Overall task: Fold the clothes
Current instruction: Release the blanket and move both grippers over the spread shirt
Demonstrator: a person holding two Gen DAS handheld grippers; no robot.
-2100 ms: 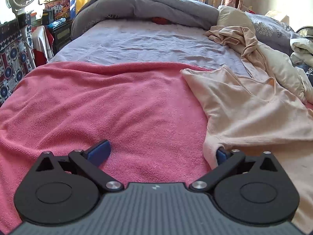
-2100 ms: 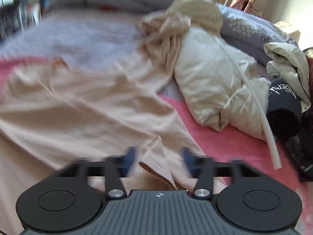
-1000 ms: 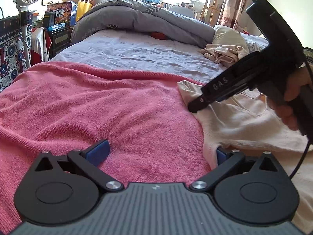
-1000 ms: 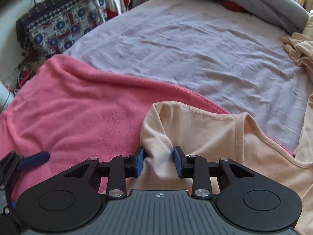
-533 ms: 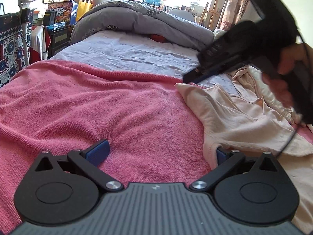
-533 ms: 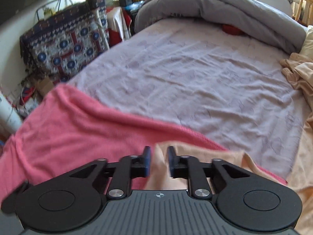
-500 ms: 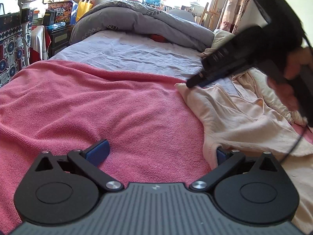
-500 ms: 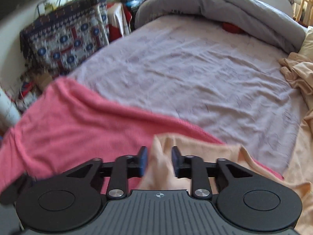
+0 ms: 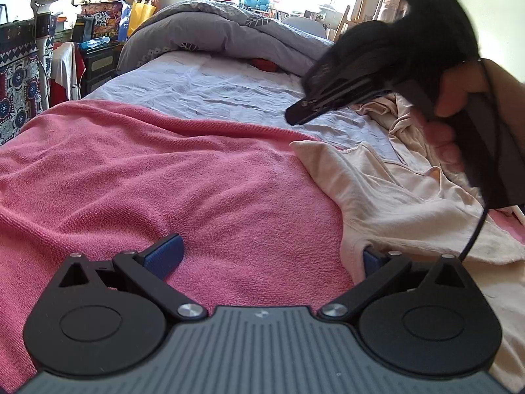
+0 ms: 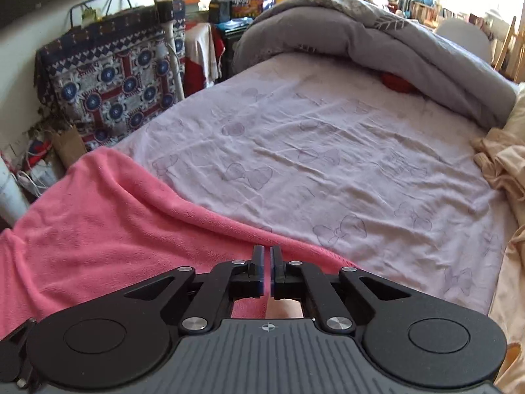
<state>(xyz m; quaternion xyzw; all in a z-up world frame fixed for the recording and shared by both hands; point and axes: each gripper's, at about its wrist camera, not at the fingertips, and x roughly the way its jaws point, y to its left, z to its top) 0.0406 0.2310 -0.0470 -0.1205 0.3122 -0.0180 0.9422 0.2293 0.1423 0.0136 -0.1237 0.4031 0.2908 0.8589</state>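
A peach shirt (image 9: 393, 203) lies spread on the right side of a pink towel (image 9: 164, 180) on the bed. My left gripper (image 9: 269, 251) rests low on the towel, open wide. Its right finger (image 9: 369, 257) is tucked at the shirt's near left corner and its left finger (image 9: 167, 251) lies on bare towel. A hand holds my right gripper (image 9: 295, 118) in the air above the shirt's far shoulder corner. In the right wrist view its jaws (image 10: 266, 262) are closing to a thin slit with nothing between them. A scrap of the peach shirt (image 10: 282, 308) shows below them.
Beyond the towel lies a lilac sheet (image 10: 311, 151) with a rolled grey duvet (image 10: 377, 42) at the head. A heap of beige clothes (image 9: 413, 121) sits at the right. A standing fan (image 10: 167, 6) and a patterned cover (image 10: 108, 82) stand left of the bed.
My right gripper let go of the shirt's shoulder corner, rose off it and drew its jaws together. The corner lies back on the towel. My left gripper kept still.
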